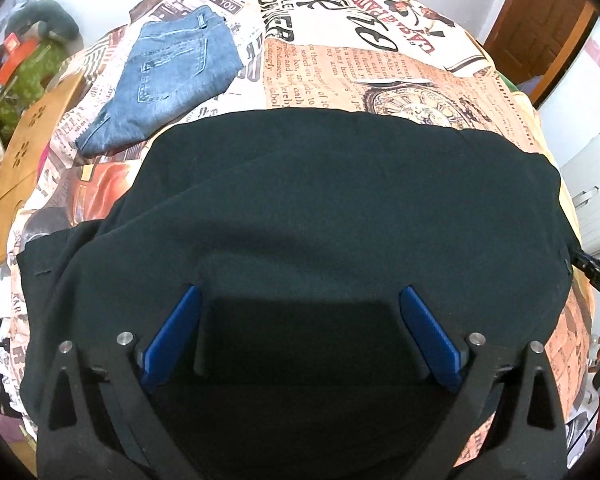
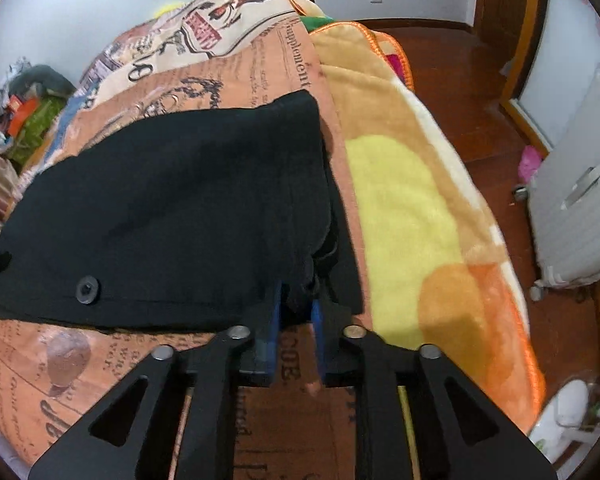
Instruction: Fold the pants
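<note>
Black cloth pants (image 1: 320,200) lay folded on the newsprint-patterned bedspread (image 1: 340,68). Your left gripper (image 1: 300,296) was spread wide above them; right gripper (image 2: 296,308), jaws narrowly apart, straddled the hem. Release cleanly, then flatten.

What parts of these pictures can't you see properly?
- Left wrist view: the black pants' near edge, covered by the left gripper.
- Left wrist view: the right gripper, cut off by the frame edge.
- Right wrist view: whether the right gripper pinches the pants; dark cloth hides its tips.
- Right wrist view: the blanket is blurred.
</note>
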Motion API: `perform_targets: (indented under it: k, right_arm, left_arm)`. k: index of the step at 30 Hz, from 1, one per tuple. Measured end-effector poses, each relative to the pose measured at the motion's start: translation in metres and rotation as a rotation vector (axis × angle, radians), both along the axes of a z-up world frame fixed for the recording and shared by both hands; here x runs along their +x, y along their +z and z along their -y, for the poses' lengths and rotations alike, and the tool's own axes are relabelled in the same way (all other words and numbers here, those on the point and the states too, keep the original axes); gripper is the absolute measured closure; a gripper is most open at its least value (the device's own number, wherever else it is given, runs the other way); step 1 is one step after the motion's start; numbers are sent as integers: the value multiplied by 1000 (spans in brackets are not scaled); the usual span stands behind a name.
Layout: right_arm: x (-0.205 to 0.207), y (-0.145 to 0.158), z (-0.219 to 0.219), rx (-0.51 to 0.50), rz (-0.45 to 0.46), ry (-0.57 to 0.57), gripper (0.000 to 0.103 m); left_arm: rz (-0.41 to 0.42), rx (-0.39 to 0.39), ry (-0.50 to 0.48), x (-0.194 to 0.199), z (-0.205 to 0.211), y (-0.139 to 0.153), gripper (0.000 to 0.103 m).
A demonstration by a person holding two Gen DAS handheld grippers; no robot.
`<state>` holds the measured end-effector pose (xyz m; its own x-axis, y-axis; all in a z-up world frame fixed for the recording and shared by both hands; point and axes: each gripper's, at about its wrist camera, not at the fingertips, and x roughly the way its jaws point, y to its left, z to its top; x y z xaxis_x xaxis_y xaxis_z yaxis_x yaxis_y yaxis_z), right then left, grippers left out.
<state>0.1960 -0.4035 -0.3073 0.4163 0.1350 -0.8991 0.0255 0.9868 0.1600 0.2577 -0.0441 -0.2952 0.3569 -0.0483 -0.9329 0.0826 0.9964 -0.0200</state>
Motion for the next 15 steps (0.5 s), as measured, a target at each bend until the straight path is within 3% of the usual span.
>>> perform_targets:
  k: [3, 7, 12, 15]
  right_arm:
    - [-1, 11, 1, -8, -4, -14, 74]
    - [0, 38, -12, 12, 50, -1, 70]
    - [13, 81, -59, 3, 153, 103, 64]
    - [26, 103, -95, 7, 208, 186, 62]
  left_arm:
    - [16, 2, -21, -2, -4, 8, 2]
    - [104, 4, 17, -9, -28, 36, 2]
    - [226, 15, 106, -16, -84, 77, 2]
    - [253, 38, 159, -17, -119, 89, 2]
